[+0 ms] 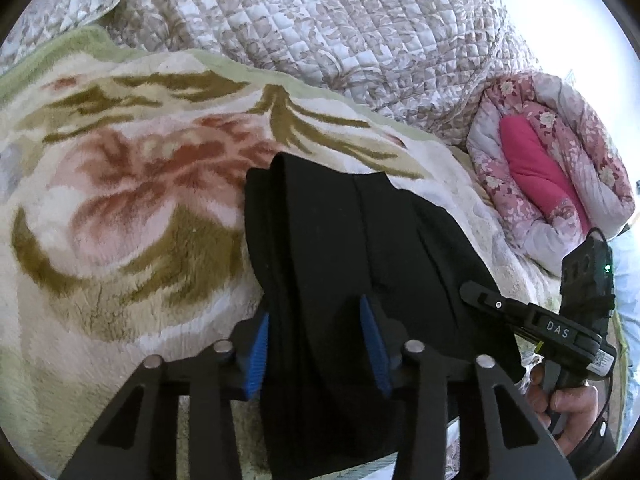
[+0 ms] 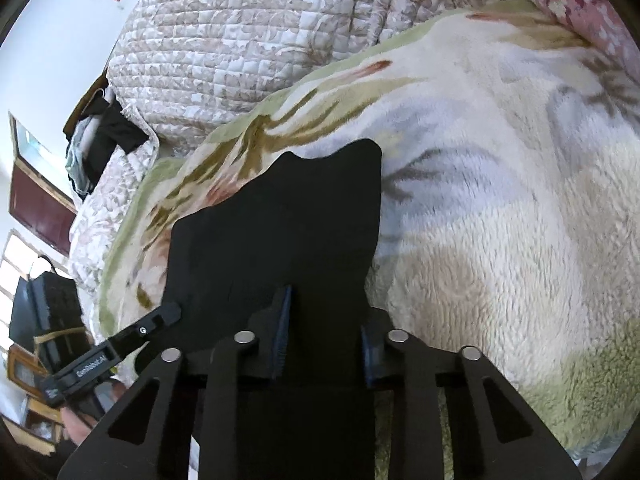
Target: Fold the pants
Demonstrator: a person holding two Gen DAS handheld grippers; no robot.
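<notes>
Black pants (image 1: 340, 220) lie bunched lengthwise on a fluffy floral blanket (image 1: 120, 200). My left gripper (image 1: 316, 320) is shut on the near end of the pants, a thick fold of the cloth filling the gap between its blue pads (image 1: 256, 348). In the right wrist view the pants (image 2: 288, 220) stretch away as a flat dark panel, and my right gripper (image 2: 326, 320) is shut on their near edge. The other gripper's finger shows at each view's side, the right one (image 1: 480, 296) and the left one (image 2: 168, 314), both touching the pants' edge.
A beige quilted cover (image 1: 320, 20) is heaped behind the blanket (image 2: 500, 220). A rolled pink floral quilt (image 1: 560, 152) lies at the far right. Dark clothes (image 2: 108, 132) hang at the bed's left end. A hand (image 1: 568, 400) grips the right tool's handle.
</notes>
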